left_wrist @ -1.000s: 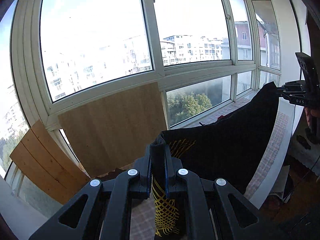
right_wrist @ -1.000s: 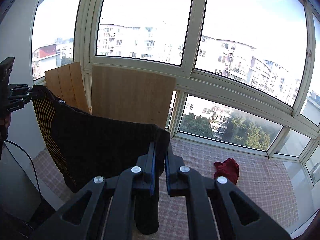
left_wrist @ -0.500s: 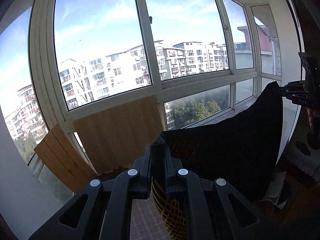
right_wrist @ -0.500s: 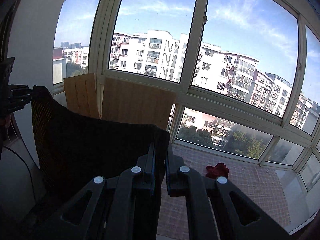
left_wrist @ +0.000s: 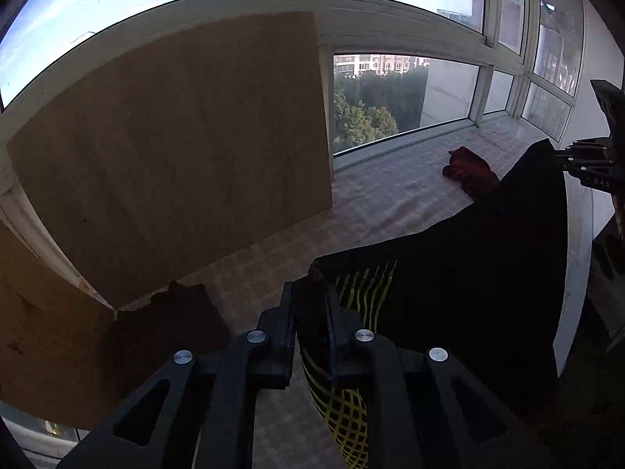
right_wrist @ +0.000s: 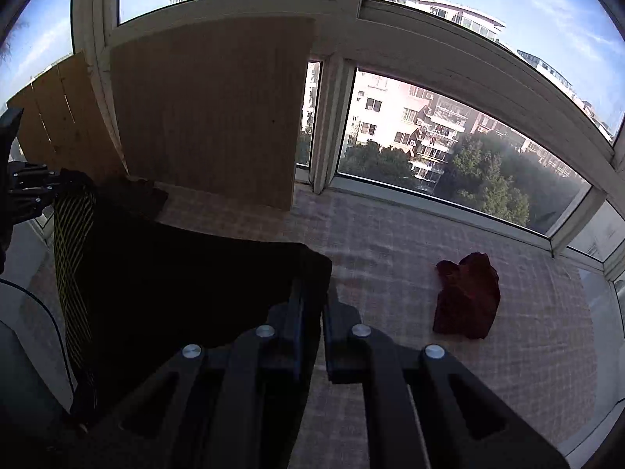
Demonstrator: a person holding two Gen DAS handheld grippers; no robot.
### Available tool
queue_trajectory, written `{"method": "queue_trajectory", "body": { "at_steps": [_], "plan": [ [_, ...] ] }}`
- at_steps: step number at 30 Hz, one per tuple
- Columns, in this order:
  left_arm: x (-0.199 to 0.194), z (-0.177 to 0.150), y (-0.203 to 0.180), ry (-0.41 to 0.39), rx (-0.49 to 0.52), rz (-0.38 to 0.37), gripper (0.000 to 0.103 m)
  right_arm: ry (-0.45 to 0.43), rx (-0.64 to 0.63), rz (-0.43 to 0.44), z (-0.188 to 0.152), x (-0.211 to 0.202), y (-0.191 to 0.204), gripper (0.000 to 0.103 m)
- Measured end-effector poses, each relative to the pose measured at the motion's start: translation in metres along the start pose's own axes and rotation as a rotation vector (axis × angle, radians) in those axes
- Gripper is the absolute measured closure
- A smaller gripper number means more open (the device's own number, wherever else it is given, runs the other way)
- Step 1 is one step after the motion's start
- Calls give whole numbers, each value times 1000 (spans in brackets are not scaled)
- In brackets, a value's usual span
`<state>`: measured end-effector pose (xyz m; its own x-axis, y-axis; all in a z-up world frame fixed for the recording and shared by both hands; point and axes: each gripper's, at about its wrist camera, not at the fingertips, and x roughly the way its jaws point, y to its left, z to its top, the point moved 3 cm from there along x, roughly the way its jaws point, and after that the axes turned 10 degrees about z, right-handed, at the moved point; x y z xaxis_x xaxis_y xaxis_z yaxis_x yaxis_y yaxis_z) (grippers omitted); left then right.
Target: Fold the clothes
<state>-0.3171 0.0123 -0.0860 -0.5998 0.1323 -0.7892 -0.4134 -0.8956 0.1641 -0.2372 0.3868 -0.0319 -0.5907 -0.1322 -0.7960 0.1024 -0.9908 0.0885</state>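
A black garment with a yellow net pattern (left_wrist: pixel 468 281) hangs stretched between both grippers above the checked cloth surface (left_wrist: pixel 297 258). My left gripper (left_wrist: pixel 310 293) is shut on one corner of it. My right gripper (right_wrist: pixel 312 293) is shut on the other corner; it also shows in the left wrist view at the far right (left_wrist: pixel 566 158). The garment (right_wrist: pixel 175 273) fills the left of the right wrist view, and the left gripper (right_wrist: pixel 58 187) shows there at the far left.
A crumpled red garment (right_wrist: pixel 466 297) lies on the checked cloth to the right, also seen in the left wrist view (left_wrist: pixel 468 172). Wooden boards (left_wrist: pixel 175 148) lean against the window frame. A dark folded item (left_wrist: pixel 168 324) lies by the boards.
Both grippers have tilted down and lowered toward the checked surface, still holding the black garment stretched. The windowsill surface and red garment now fill more of the views.
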Motion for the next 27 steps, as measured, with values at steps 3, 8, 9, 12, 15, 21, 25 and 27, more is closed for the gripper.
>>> {"method": "queue_trajectory", "body": {
  "at_steps": [3, 8, 9, 12, 15, 21, 25, 27],
  "plan": [
    [107, -16, 17, 174, -68, 7, 84, 130, 78, 2, 1, 98, -26, 90],
    [155, -37, 35, 255, -85, 7, 85, 258, -3, -95, -14, 168, -41, 87],
    [156, -36, 37, 261, -90, -3, 83, 275, 23, -67, -16, 176, -47, 87],
    [157, -35, 45, 277, -105, -31, 81, 289, 82, 1, -19, 193, -62, 87],
    [158, -34, 53, 294, -120, -59, 80, 309, 90, 50, -21, 209, -69, 87],
    [175, -42, 36, 335, -86, -96, 74, 314, 102, 149, -21, 235, -79, 86],
    [200, -54, 37, 390, -43, 7, 65, 318, 128, 210, -27, 244, -87, 80],
    [196, -50, 52, 374, -127, 2, 66, 315, 127, 225, -29, 243, -90, 80]
  ]
}}
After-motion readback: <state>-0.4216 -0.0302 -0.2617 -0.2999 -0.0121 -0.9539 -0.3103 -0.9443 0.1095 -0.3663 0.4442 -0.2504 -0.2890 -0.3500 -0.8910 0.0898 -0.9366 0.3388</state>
